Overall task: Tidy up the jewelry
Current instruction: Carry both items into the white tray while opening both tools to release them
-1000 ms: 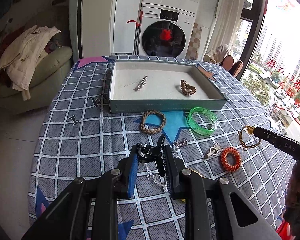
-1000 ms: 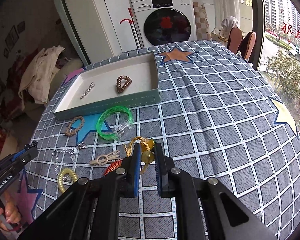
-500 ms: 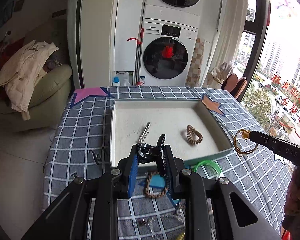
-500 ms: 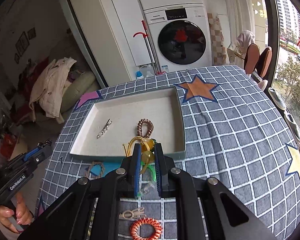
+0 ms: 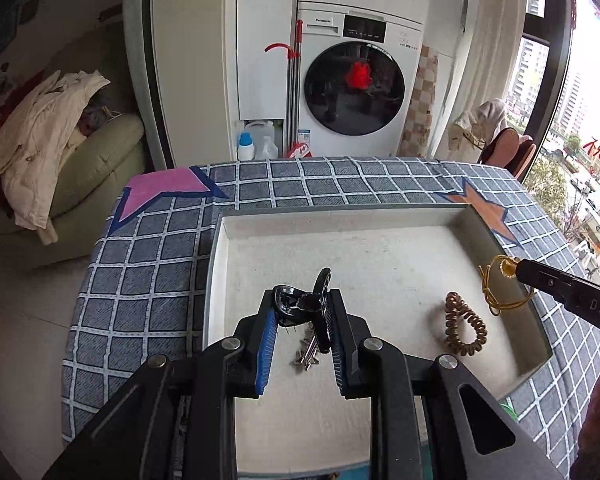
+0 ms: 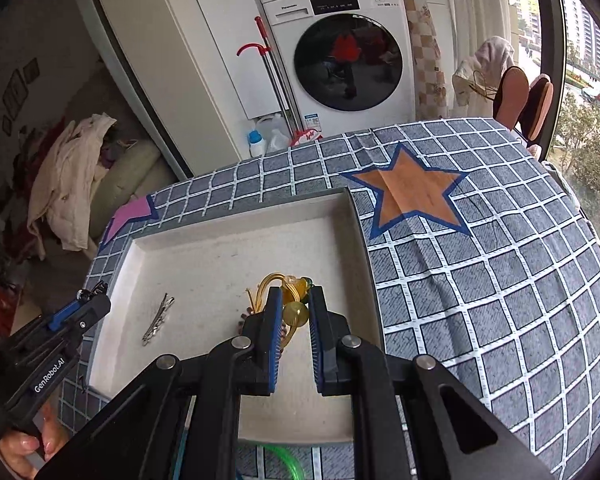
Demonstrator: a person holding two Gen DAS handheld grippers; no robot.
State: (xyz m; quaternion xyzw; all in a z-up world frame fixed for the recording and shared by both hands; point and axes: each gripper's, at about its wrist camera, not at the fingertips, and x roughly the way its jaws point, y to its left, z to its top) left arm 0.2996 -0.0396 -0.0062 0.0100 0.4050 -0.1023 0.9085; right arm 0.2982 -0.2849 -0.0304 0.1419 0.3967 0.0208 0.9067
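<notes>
The black hair clip sits clamped between the blue pads of the left tool, held above the near-left part of the white tray. Its curved arm rises past the fingertips and its body lies crosswise between the pads. Directly under it, on the tray floor, lies a silver hair pin, long axis running roughly away from the camera. In the right tool, the jaws are nearly closed, gripping a gold hair tie with yellow beads; the loop sticks out ahead of the tips. It hangs over the tray's middle-right part, just above a brown spiral hair tie resting there.

Both pieces are already over the tray, so the drop point lies straight below each tool rather than ahead of it. Judging by this, the coming move is a short lowering and release. The left load would land on or just beside the silver pin, the right one on the spiral tie, unless each shifts aside first.

The tray rests on a grey checked cloth with stars covering the desk. A green bangle stays outside the tray's near wall.
</notes>
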